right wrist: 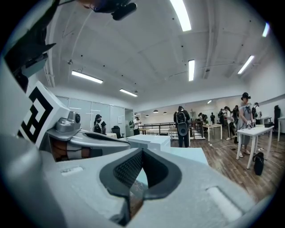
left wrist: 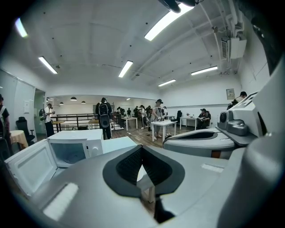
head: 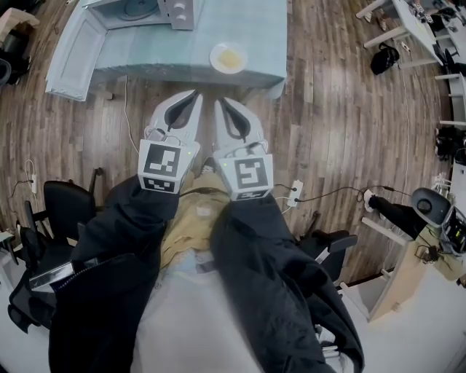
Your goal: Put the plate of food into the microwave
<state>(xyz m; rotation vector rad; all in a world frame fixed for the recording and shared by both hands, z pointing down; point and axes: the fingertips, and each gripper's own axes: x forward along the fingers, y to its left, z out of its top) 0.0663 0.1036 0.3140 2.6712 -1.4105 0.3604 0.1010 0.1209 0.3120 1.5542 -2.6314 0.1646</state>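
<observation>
A white plate of yellow food sits near the front edge of the table with the light-blue cloth. The white microwave stands at the table's far left with its door swung open; the left gripper view shows the microwave too. My left gripper and right gripper are held side by side, just short of the table's front edge and below the plate. Both are shut and hold nothing: the left gripper and the right gripper have their tips touching.
Black office chairs stand on the wooden floor at my left and right. A power strip with cables lies on the floor to the right. Several people and white tables fill the room beyond.
</observation>
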